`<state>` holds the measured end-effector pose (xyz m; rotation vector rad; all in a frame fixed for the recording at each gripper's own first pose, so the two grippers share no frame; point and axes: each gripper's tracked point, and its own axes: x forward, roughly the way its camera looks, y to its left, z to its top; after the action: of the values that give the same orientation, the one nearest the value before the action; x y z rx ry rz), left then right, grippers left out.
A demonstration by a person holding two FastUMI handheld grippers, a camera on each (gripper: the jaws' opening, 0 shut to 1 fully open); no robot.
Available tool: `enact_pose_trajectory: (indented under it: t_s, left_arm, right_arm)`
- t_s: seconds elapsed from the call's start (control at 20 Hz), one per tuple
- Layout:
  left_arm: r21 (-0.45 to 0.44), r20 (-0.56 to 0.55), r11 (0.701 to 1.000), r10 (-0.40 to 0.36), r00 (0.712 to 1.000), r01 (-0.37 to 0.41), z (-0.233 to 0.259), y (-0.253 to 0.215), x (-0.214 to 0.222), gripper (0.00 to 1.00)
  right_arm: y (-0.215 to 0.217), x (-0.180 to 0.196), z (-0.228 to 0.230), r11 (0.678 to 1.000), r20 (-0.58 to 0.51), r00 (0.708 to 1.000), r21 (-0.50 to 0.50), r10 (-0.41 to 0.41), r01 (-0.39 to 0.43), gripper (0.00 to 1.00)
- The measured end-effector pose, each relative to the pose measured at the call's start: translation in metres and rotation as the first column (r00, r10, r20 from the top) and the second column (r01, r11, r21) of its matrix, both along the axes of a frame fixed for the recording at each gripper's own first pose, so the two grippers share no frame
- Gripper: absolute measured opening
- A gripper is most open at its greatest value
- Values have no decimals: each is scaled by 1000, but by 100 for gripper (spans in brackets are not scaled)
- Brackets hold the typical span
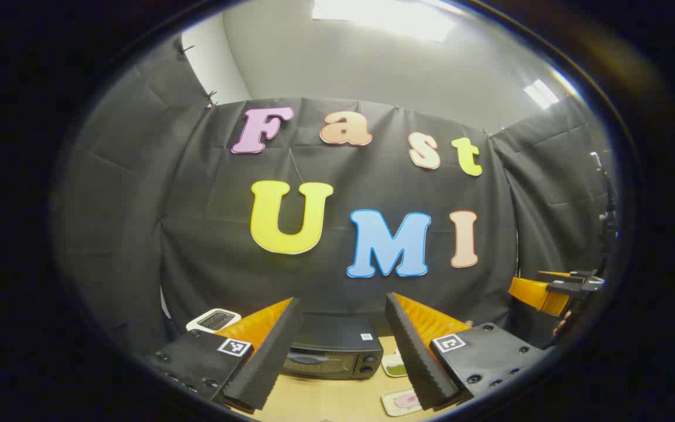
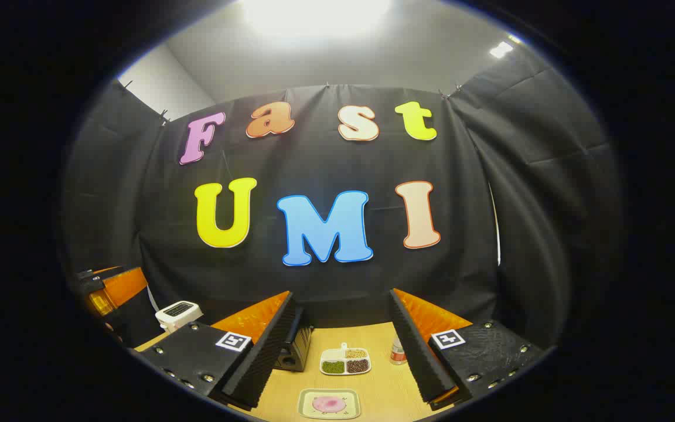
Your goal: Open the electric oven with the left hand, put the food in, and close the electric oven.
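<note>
The black electric oven (image 1: 334, 351) stands on the wooden table with its door shut, straight ahead of my left gripper (image 1: 342, 302), which hangs open and holds nothing, above and short of the oven. The food, a pink piece on a small square plate (image 2: 329, 404), lies near the table's front, low between the fingers of my open, unloaded right gripper (image 2: 340, 299). That plate (image 1: 402, 401) also peeks out beside my left gripper's right finger. In the right gripper view the oven (image 2: 293, 351) is half hidden behind the left finger.
A white divided dish (image 2: 345, 361) of grains and beans sits behind the plate, right of the oven. A small bottle (image 2: 397, 350) stands to its right. A white appliance (image 2: 178, 315) sits at the table's left, behind the oven. The table (image 2: 384, 387) is light wood.
</note>
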<state>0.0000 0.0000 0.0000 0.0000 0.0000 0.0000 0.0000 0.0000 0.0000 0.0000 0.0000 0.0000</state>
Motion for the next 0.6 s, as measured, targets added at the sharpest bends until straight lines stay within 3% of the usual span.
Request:
enact_pose_trajectory:
  t_s: [0.55,0.6]
  left_arm:
    - [1,-9,1000,3,1000,-3,-2,10,-3,92]
    - [3,-11,1000,2,1000,-2,-3,10,-3,100]
  right_arm:
    - [6,-7,-2,1000,-5,1000,-14,2,-2,96]
    - [6,-8,-3,1000,-7,1000,-14,3,-3,96]
